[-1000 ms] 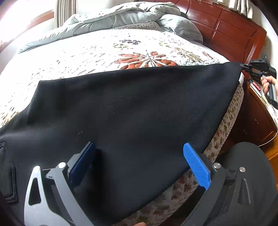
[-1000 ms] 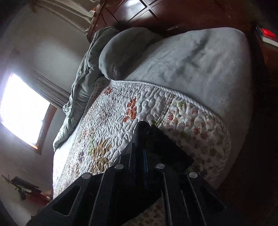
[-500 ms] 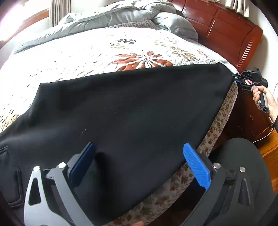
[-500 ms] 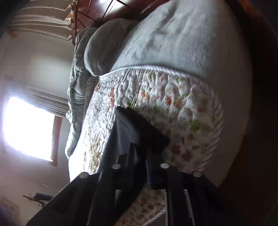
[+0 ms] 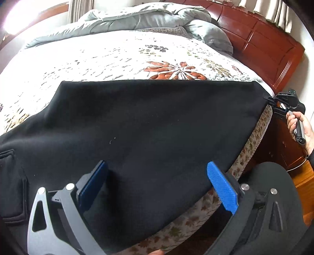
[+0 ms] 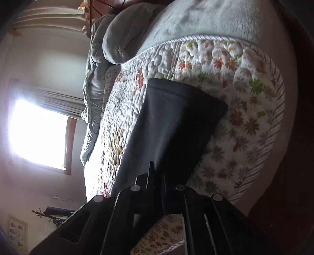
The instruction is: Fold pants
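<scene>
Right gripper (image 6: 157, 176) apparently pinching pants (image 5: 149, 125); left gripper (image 5: 157, 176) agape.

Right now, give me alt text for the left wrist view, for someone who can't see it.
Black pants lie spread across a floral quilt, with the open left gripper above their near edge. At far right, the right gripper pinches the leg end beside a wooden headboard.

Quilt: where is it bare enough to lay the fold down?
Bare quilt lies between the pants and the grey duvet. The near edge is crowded: pants cover it, left claw open above them, right claw pinching the cuff.
</scene>
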`<state>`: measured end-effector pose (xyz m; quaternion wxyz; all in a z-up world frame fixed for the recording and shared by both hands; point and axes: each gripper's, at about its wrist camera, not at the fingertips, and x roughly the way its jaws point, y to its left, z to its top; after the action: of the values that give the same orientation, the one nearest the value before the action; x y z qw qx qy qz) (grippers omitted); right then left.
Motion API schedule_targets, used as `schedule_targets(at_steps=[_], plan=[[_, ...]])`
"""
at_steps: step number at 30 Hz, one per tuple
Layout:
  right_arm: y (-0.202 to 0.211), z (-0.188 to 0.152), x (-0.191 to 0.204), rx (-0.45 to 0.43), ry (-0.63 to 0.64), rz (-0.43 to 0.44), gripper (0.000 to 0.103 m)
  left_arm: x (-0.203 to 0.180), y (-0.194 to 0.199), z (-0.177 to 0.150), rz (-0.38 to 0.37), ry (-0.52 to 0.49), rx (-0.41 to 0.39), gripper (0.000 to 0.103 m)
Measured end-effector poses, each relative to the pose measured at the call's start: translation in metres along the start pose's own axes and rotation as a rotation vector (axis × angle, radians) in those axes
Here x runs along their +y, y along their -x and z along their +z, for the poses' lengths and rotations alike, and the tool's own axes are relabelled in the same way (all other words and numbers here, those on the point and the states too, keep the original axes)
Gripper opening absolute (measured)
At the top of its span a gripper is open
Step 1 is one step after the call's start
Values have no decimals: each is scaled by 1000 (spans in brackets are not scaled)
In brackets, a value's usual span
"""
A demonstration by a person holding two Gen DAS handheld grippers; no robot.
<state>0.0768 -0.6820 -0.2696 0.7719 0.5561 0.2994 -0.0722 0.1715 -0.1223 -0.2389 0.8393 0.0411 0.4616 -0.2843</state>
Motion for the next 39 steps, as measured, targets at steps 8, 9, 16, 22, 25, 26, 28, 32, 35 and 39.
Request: schedule_targets(at_steps=[8, 9, 16, 22, 25, 26, 28, 32, 35, 39], plan=[[-8, 3, -16, 31, -18, -34, 6, 1, -3, -4, 0, -9, 12, 100], [-10, 4, -17, 32, -12, -37, 6, 1, -4, -5, 4, -12, 15, 100], [14, -2, -7, 14, 29, -18, 14, -3, 24, -3, 21, -16, -41, 100], [3, -57, 59, 141, 278, 45, 14, 36, 75, -16, 102, 75, -120, 100], [-30, -88, 78, 226, 361, 81, 17, 70, 97, -32, 166, 170, -116, 100], [-41, -95, 79, 247, 369, 86, 18, 86, 99, -41, 185, 226, -88, 100], [-58, -101, 73, 281, 352, 71, 18, 109, 97, -53, 239, 302, -26, 100], [-67, -102, 54, 299, 328, 41, 0, 123, 97, -66, 254, 319, 10, 100], [-56, -93, 53, 309, 292, 62, 12, 113, 108, -61, 232, 299, -44, 100], [-28, -84, 60, 254, 290, 117, 38, 108, 133, -38, 153, 240, -189, 100]])
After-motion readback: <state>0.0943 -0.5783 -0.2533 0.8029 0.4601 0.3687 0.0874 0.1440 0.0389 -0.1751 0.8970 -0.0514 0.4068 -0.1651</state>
